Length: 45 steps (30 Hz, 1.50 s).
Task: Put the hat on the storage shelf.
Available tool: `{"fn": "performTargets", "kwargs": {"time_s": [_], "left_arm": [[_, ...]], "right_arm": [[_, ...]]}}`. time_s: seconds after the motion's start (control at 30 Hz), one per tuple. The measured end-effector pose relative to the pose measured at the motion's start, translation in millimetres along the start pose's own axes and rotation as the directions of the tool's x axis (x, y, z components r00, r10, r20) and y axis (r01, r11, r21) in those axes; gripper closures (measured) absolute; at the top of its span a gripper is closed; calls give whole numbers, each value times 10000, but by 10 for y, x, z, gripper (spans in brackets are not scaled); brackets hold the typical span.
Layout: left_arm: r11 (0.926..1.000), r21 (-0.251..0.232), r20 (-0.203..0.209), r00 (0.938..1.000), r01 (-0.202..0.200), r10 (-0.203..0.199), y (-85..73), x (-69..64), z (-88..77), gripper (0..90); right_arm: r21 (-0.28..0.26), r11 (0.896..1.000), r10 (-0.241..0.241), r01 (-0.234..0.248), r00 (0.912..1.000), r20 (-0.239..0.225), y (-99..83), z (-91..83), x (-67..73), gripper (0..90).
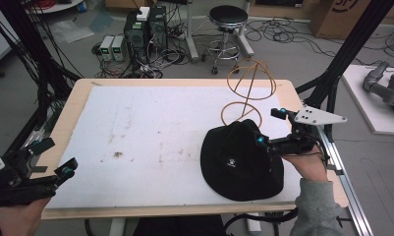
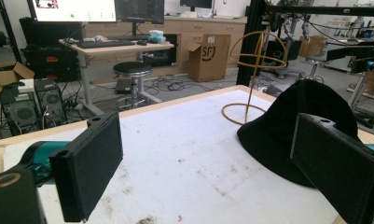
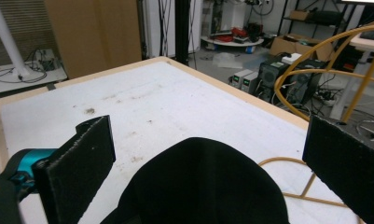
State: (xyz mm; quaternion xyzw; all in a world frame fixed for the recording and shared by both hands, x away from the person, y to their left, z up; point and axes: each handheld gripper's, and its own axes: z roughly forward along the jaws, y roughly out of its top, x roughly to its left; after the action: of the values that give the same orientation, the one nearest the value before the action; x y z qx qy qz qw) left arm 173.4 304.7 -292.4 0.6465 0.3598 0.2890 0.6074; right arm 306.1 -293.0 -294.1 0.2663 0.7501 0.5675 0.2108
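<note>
1. Covering most of the table (image 1: 81, 98), the white mat (image 1: 150, 132) bears the things.
2. Lying at the mat's right, the black hat (image 1: 239, 162) sits just before the wire stand (image 1: 248, 86).
3. Hovering over the hat, the right gripper (image 1: 269, 128) gapes wide, holding nothing.
4. Poised at the table's left edge, the left gripper (image 1: 54, 157) is wide open, empty.

A white mat (image 1: 150, 132) covered the bench (image 1: 81, 93); beyond it stood a black stool (image 1: 228, 19) and computer towers (image 1: 145, 29) among cables.
</note>
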Motion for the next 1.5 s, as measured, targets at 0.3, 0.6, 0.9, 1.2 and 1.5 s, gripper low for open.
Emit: {"fn": "performTargets", "kwargs": {"time_s": [0.3, 0.6, 0.9, 1.2, 1.5], "left_arm": [[10000, 25, -17, 10000, -50, 50, -15, -4, -19, 95], [10000, 26, -15, 10000, -19, 19, -24, -6, -5, 95], [10000, 70, -132, 9999, 54, -53, -31, 5, -6, 95], [10000, 78, -160, 9999, 54, -52, -33, 2, -5, 95], [9998, 128, -225, 9997, 132, -129, -54, 34, -7, 96]], "right_arm": [[426, 9990, -135, 145, 9996, -238, -15, 160, 27, 19], [964, 9945, -382, 417, 9985, -383, -53, 309, 88, 46], [1385, 9897, -316, 366, 9988, -381, -132, 402, 38, 52], [1673, 9854, -236, 326, 9982, -552, -207, 450, -17, 153], [1742, 9834, -425, 502, 9979, -479, -210, 452, -14, 195]]}}
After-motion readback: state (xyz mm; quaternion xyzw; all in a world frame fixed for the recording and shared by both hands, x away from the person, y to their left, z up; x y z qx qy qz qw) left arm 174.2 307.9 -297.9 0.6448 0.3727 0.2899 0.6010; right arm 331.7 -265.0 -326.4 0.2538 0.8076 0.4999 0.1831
